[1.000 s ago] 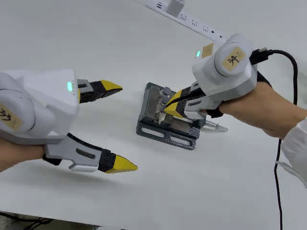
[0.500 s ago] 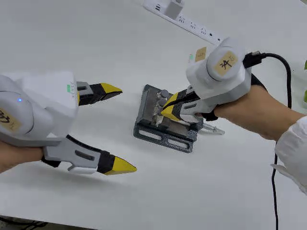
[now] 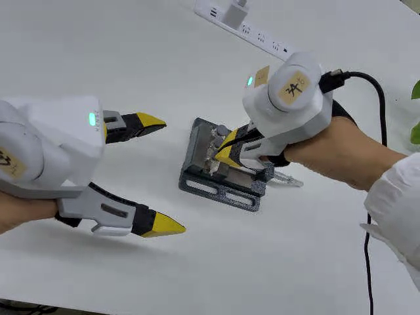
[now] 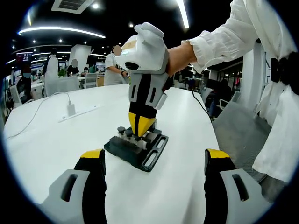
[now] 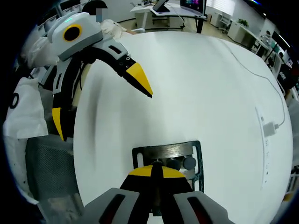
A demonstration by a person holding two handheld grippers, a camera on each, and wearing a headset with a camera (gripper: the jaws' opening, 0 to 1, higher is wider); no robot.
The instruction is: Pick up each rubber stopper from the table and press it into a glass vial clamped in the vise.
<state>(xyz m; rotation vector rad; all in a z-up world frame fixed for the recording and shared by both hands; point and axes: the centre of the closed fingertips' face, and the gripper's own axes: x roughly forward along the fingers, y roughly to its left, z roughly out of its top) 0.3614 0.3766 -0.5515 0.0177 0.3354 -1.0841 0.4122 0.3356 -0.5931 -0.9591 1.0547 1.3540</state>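
Two jaws of my right gripper (image 3: 222,152) are pinched together, tips down among the vials (image 4: 125,134) in the vise (image 3: 197,178) at frame centre; any stopper there is hidden. Left gripper (image 3: 172,176) gapes, idle. Pressing step, I judge; next, push straight down.

White table (image 3: 79,52). Power strip (image 3: 246,29) at 12 o'clock, lying diagonally, with a white charger (image 3: 237,8) plugged in. Green leaves (image 3: 415,134) at the 3 o'clock edge. Ceiling lights (image 4: 60,30) overhead.
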